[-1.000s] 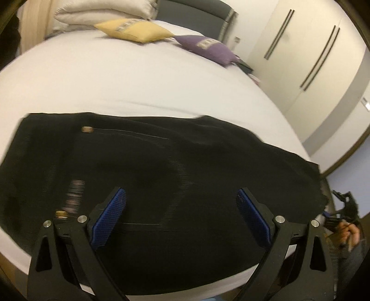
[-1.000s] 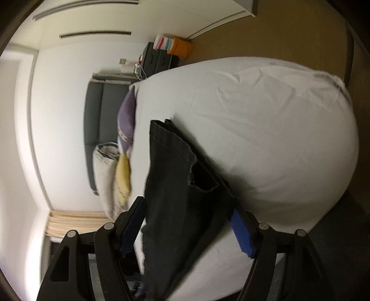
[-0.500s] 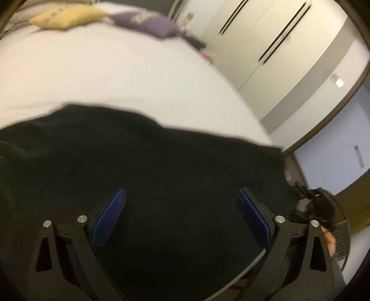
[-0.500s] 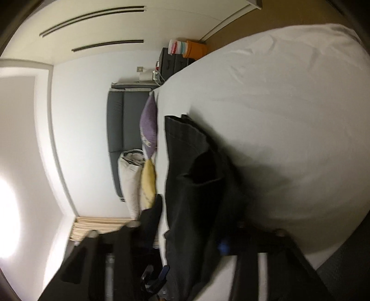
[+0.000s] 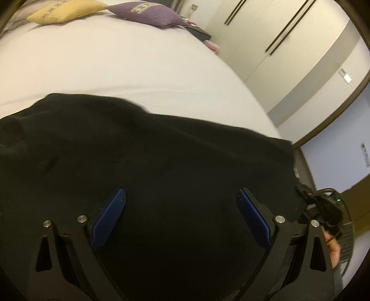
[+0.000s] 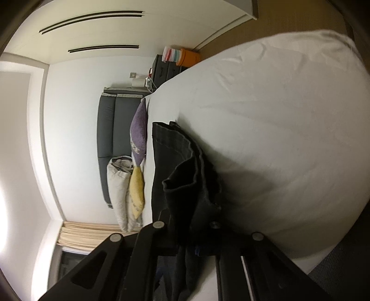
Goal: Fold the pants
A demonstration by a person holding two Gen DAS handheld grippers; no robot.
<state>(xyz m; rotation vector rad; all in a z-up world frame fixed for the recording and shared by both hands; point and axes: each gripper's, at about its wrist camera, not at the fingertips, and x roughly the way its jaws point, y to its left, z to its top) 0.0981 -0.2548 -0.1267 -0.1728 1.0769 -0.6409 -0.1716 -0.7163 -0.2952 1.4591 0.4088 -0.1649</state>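
Observation:
Black pants [image 5: 150, 162] lie spread across the near edge of a white bed [image 5: 115, 60]. My left gripper [image 5: 181, 208] is open above the cloth, blue pads wide apart, holding nothing. In the right wrist view the pants [image 6: 171, 157] show as a folded stack with the hem edge on top. My right gripper [image 6: 192, 240] is shut on a bunched edge of the pants, with cloth pinched between its fingers. The right gripper and the hand holding it also show at the far right of the left wrist view [image 5: 323, 208].
A yellow cushion [image 5: 62, 11] and a purple cushion [image 5: 148, 12] lie at the head of the bed. White wardrobe doors [image 5: 266, 34] stand beyond it. A dark nightstand [image 6: 166, 69] with an orange box [image 6: 189, 56] is by the headboard [image 6: 115, 129].
My right gripper has closed on the pants edge; a second ago it was open around it. My left gripper has swung right along the pants, still open.

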